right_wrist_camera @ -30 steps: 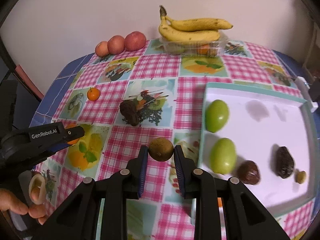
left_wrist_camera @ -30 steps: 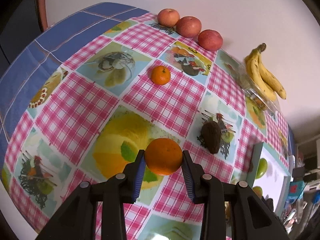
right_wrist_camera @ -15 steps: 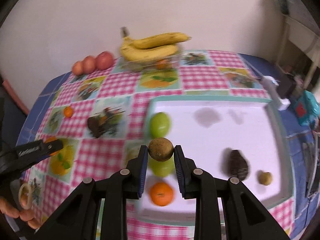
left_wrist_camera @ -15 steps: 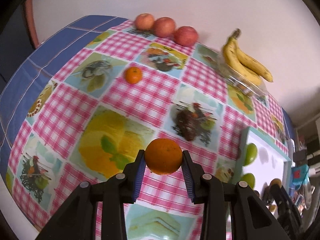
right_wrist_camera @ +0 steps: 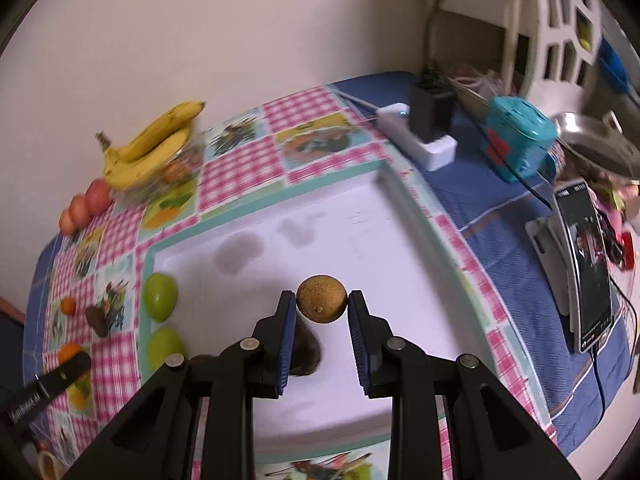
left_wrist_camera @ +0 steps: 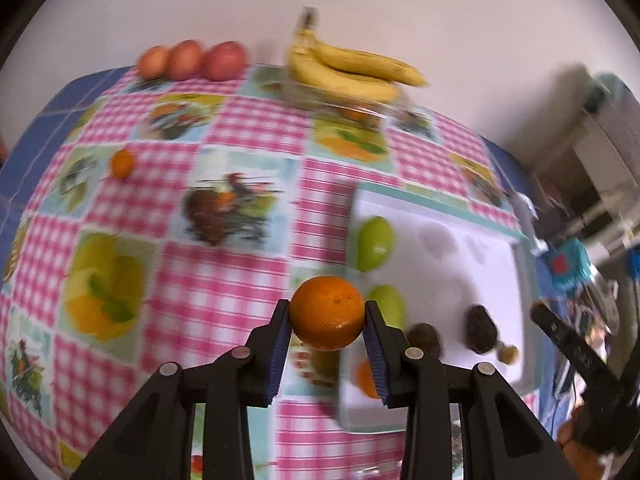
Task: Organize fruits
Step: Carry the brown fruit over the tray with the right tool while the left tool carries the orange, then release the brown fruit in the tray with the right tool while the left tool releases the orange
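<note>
My left gripper point(left_wrist_camera: 327, 314) is shut on an orange point(left_wrist_camera: 327, 304), held above the cloth by the near left corner of the white tray point(left_wrist_camera: 460, 240). Over the tray's middle point(right_wrist_camera: 360, 220), my right gripper point(right_wrist_camera: 321, 300) is shut on a round brown fruit point(right_wrist_camera: 321, 294). The tray holds two green fruits point(left_wrist_camera: 375, 238) point(left_wrist_camera: 386, 302), two dark fruits point(left_wrist_camera: 424, 338) point(left_wrist_camera: 480, 330), a small olive one point(left_wrist_camera: 508, 354) and another orange point(left_wrist_camera: 366, 378). On the cloth lie a small orange point(left_wrist_camera: 123, 163) and a dark fruit point(left_wrist_camera: 208, 216).
Bananas point(left_wrist_camera: 352, 68) on a clear box and three apples point(left_wrist_camera: 192, 60) line the wall. Right of the tray stand a white power strip with a black adapter point(right_wrist_camera: 424, 128), a teal box point(right_wrist_camera: 520, 136), a phone on a stand point(right_wrist_camera: 584, 268) and a metal pan point(right_wrist_camera: 592, 140).
Both grippers swung to the right with their fruit. The right one went from the cloth to over the tray's middle; the left one came up to the tray's left side.
</note>
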Demonstrator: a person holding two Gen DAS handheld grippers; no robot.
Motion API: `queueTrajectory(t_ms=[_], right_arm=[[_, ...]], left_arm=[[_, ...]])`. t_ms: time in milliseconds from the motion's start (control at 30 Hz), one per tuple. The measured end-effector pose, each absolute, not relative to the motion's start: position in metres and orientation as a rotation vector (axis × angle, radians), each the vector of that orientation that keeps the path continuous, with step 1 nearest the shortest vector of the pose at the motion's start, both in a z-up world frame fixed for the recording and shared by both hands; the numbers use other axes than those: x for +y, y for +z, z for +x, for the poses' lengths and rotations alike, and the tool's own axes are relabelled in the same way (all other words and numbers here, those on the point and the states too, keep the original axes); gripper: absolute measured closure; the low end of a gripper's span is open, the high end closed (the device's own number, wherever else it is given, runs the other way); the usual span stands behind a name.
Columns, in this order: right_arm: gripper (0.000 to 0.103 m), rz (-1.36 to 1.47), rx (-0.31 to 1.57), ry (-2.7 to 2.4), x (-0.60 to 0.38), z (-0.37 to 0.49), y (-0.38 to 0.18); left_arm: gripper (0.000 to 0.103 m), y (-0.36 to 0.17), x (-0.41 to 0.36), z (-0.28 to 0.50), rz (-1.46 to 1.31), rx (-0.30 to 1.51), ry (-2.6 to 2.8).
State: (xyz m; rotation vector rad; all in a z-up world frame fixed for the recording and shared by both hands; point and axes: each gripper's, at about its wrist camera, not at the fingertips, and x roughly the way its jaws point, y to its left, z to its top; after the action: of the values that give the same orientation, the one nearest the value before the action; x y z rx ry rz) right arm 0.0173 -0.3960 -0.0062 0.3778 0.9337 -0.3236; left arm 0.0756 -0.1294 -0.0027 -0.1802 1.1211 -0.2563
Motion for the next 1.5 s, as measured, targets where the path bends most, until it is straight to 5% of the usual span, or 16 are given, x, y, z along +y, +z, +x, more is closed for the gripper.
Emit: queueTrajectory(t_ms=[1500], right_arm=[[0.075, 0.382, 1.003, -0.393, -0.434, 0.052, -0.064]], left_arm=[[0.065, -0.061, -0.24, 0.111, -0.009, 1.088, -0.442]])
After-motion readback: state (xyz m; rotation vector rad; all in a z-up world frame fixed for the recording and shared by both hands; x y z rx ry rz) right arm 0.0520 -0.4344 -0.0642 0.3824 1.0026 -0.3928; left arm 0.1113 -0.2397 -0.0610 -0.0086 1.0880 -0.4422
